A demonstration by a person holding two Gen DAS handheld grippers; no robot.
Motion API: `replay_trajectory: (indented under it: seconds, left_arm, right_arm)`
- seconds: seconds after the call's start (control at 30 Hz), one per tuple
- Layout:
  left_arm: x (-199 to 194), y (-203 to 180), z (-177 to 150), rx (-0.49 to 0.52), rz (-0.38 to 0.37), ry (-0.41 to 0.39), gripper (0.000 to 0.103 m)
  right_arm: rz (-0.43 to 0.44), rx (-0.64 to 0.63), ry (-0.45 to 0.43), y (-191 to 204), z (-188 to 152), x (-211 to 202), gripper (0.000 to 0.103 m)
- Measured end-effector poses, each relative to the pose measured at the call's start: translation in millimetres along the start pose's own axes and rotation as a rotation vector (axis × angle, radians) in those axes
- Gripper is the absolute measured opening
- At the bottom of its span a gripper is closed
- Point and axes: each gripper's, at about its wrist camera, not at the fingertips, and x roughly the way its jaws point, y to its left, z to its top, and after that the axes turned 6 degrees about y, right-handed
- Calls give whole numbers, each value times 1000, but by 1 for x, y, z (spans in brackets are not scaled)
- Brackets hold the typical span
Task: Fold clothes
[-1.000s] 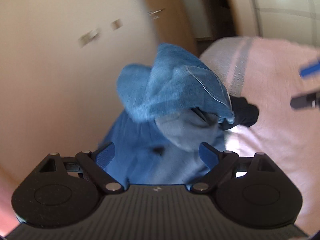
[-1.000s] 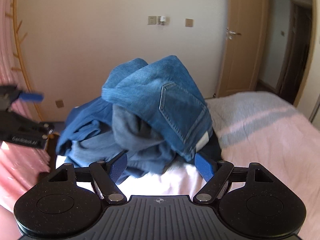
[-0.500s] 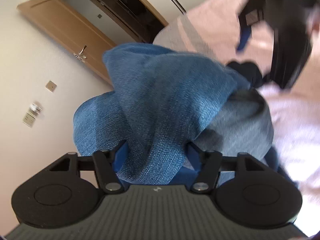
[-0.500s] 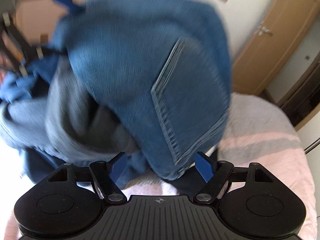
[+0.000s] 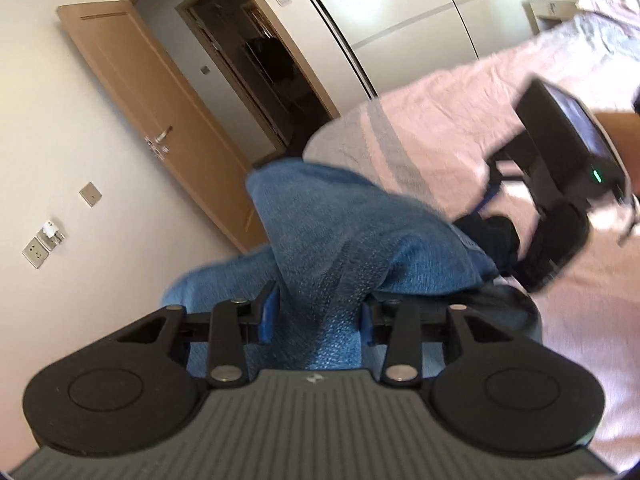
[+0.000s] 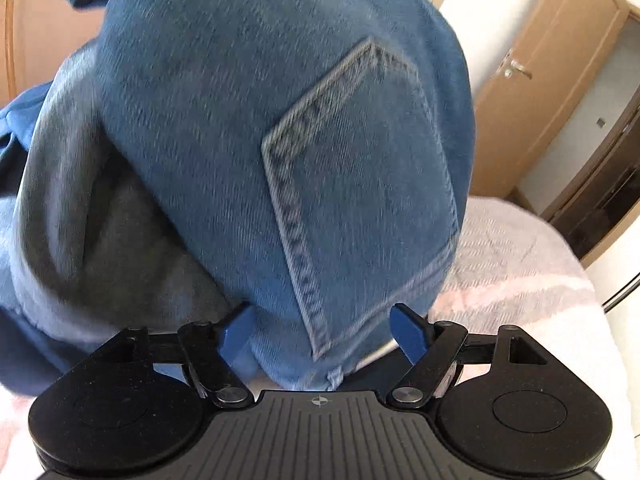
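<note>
The bed (image 5: 460, 128), under a pink cover with a grey band, fills the right of the left wrist view; its far end is cut off by the frame edge. A cream wall (image 5: 60, 128) with switch plates (image 5: 40, 242) stands behind it, beside an open wooden door (image 5: 160, 120) and a dark doorway whose inside is hard to make out. Pale wardrobe panels (image 5: 400, 20) run along the far side.

The jeans (image 6: 280, 140) sit in a heap at the near end of the bed and block most of the right wrist view, their back pocket (image 6: 360, 200) facing the camera. A grey garment (image 6: 80, 208) and darker blue cloth lie bunched under them on the left, too crumpled and blurred to identify.

The left gripper (image 5: 316, 316) is closed on a fold of the jeans, denim pinched tight between its blue pads (image 5: 268, 316); the right pad is mostly buried in cloth. The right gripper (image 6: 324, 332) is spread wide, the pocket end of the jeans between its fingers (image 6: 408, 336), the right one apart from the cloth. Seen from the left wrist, it is motion-blurred, with a green light on its body and part of a person's forearm (image 5: 624, 136) behind.
</note>
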Motion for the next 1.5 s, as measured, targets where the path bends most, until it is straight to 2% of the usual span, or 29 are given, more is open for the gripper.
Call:
replay_trajectory:
  seconds: [0.07, 0.2, 0.3, 0.37, 0.47, 0.5, 0.73, 0.87, 0.97, 1.07, 1.13, 1.23, 1.27, 1.33, 1.37, 1.4, 1.43, 1.47, 1.5]
  left_arm:
    - [0, 4, 8, -8, -4, -15, 33]
    - [7, 2, 14, 45, -7, -25, 35]
    - [14, -3, 12, 123, 6, 16, 40]
    - [17, -6, 8, 153, 2, 34, 40]
    - [19, -5, 9, 157, -7, 31, 29]
    - [19, -3, 13, 154, -5, 13, 24]
    - [5, 11, 85, 243, 95, -183, 15]
    - [-26, -8, 126, 276, 64, -297, 14]
    - [-58, -47, 146, 322, 7, -361, 14]
    - [-93, -105, 154, 364, -69, -412, 13]
    - [-119, -153, 155, 397, -119, -443, 12]
    - [-158, -238, 152, 419, -225, -474, 12]
    - [-168, -268, 149, 420, -269, -474, 12]
    - [-186, -335, 133, 429, -386, -441, 12]
    - [-192, -369, 122, 446, -459, -399, 13]
    - [-194, -404, 111, 470, -545, -319, 17]
    - [-194, -438, 98, 498, -633, -224, 19]
    - [-197, -466, 85, 524, -698, -157, 19]
    - [-202, -489, 73, 550, -746, -114, 18]
  right_arm:
    - [1, -21, 21, -1, -11, 2, 78]
    - [-15, -75, 1, -1, -20, 28, 78]
    - [-20, -101, -24, -6, -18, 52, 75]
    - [-43, -58, -53, -29, -22, 39, 53]
    - [-81, 11, -97, -63, -30, 18, 28]
    - [-93, 33, -112, -75, -32, 11, 21]
    - [-180, 194, -215, -156, -49, -39, 18]
    - [-287, 230, -260, -190, -78, -102, 18]
    - [-356, 272, -257, -199, -123, -155, 18]
    - [-433, 314, -241, -196, -178, -212, 18]
    - [-490, 335, -218, -183, -224, -251, 18]
    - [-576, 324, -140, -154, -307, -302, 18]
    - [-599, 328, -110, -137, -323, -336, 19]
    - [-635, 336, -21, -101, -381, -362, 19]
    - [-653, 341, 24, -83, -411, -374, 19]
    - [-670, 345, 70, -65, -442, -386, 19]
    - [-650, 363, 137, -45, -474, -387, 19]
    - [-625, 382, 207, -25, -506, -386, 21]
    - [-565, 432, 288, -9, -535, -384, 24]
